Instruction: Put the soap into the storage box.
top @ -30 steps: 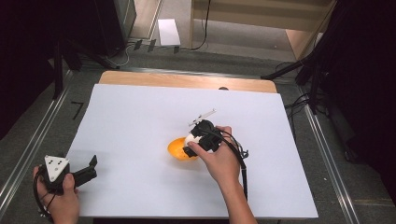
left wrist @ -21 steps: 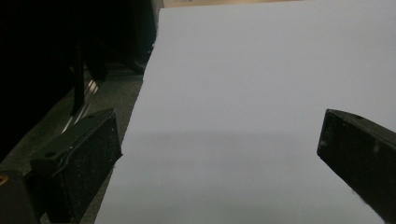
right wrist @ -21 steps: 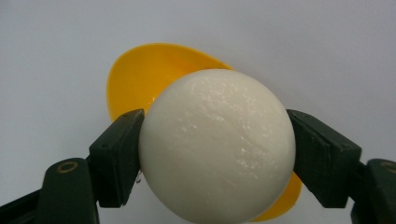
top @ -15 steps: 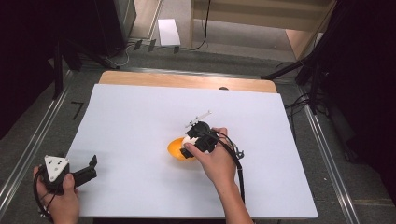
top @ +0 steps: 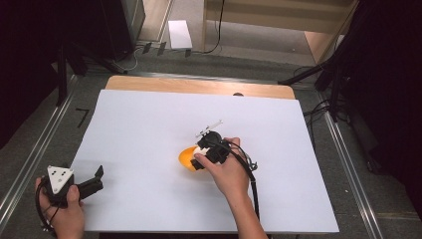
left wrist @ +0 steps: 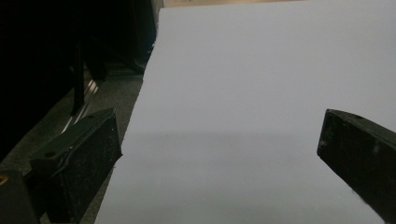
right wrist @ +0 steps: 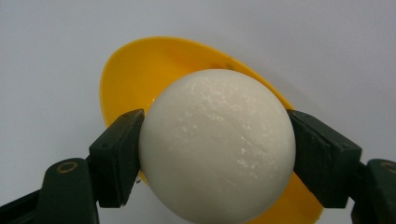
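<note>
1. We see the right gripper [top: 199, 158] out near the middle of the white sheet [top: 149, 124], held from behind by the right hand [top: 229, 172].
2. In the right gripper view its two black jaws are clamped on a white ball [right wrist: 217, 144], one pad pressing at nine o'clock and the other at three o'clock on the ball's sides.
3. The ball is round, pale and slightly pitted, and it sits squarely between the pads [right wrist: 119, 154].
4. Behind and beneath the ball lies a yellow bowl [right wrist: 135, 70], its rim sweeping from about ten o'clock round to five o'clock of the ball.
5. We cannot tell whether the ball touches the bowl's inside or hangs just clear of it.
6. From the high view the yellow bowl [top: 185, 158] rests on the sheet, peeking out at nine o'clock of the right gripper.
7. A black cable [top: 251, 179] loops from the gripper along the forearm.
8. Over at the sheet's seven o'clock corner, the left gripper [top: 97, 179] is held low in the left hand [top: 64, 214], its grey three-cornered plate [top: 58, 178] facing up.
9. In the left gripper view its jaws stand wide apart, with nothing between them but bare white sheet [left wrist: 261, 93].
10. The two grippers are well apart.
</note>
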`<action>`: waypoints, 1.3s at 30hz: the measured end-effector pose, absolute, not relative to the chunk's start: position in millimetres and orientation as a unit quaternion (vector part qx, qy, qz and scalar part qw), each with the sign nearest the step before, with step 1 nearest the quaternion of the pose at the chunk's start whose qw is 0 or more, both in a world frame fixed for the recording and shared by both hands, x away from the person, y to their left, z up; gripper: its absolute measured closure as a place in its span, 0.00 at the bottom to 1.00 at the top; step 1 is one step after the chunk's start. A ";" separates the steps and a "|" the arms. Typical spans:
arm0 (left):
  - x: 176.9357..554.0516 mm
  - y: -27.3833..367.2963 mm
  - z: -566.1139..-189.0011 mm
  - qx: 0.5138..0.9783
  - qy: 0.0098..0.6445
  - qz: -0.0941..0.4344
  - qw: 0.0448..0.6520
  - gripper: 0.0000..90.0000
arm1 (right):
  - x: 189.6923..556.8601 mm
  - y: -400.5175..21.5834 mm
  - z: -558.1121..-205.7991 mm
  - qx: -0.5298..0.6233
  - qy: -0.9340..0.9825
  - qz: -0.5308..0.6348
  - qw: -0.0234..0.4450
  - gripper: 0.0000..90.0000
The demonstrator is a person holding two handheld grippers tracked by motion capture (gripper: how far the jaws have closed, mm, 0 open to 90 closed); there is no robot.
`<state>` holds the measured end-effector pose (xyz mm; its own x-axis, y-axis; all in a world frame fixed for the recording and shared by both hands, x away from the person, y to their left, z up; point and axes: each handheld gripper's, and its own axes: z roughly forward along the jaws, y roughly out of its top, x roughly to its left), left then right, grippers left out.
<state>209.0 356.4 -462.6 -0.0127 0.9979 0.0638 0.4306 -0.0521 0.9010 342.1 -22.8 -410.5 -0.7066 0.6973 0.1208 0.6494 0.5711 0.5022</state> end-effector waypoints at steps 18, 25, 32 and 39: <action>209.0 356.1 -462.6 0.607 0.589 0.399 0.354 0.00 | 339.6 -22.2 -413.8 0.384 0.884 0.263 0.039 0.27; 208.8 356.1 -462.6 0.606 0.589 0.400 0.355 0.00 | 336.8 -27.2 -408.3 0.385 0.881 0.270 0.050 0.22; 208.6 356.1 -462.6 0.607 0.588 0.400 0.355 0.00 | 333.6 -37.8 -403.2 0.389 0.874 0.283 0.067 0.13; 208.6 356.1 -462.6 0.607 0.588 0.400 0.355 0.00 | 331.5 -51.1 -399.4 0.396 0.865 0.299 0.075 0.00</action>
